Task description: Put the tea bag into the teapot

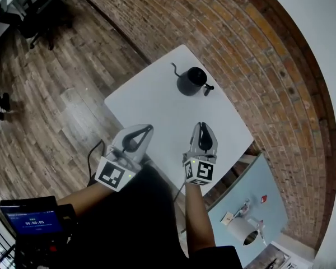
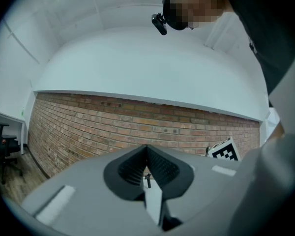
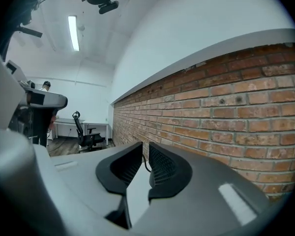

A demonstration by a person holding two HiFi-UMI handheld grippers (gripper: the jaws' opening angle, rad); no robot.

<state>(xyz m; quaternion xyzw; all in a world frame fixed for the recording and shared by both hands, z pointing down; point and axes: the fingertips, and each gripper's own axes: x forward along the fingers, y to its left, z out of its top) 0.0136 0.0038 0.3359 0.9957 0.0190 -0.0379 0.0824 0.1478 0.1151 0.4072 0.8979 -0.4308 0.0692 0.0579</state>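
A black teapot (image 1: 190,82) with a thin curved spout stands at the far side of the white table (image 1: 151,102). Both grippers hover over the table's near edge and point toward the pot, well short of it. My left gripper (image 1: 149,128) (image 2: 147,149) has its jaw tips together and holds nothing. My right gripper (image 1: 203,125) (image 3: 145,145) shows a narrow gap between its jaws, also with nothing in it. Through that gap a thin dark curve of the spout (image 3: 147,164) shows. No tea bag is visible on the white table.
A brick wall (image 1: 252,55) runs behind the table. A light blue table (image 1: 269,178) at lower right carries a white vessel (image 1: 247,231) and small items. Wooden floor lies to the left, with an office chair (image 1: 39,21) far off. A device with a blue screen (image 1: 35,220) sits at lower left.
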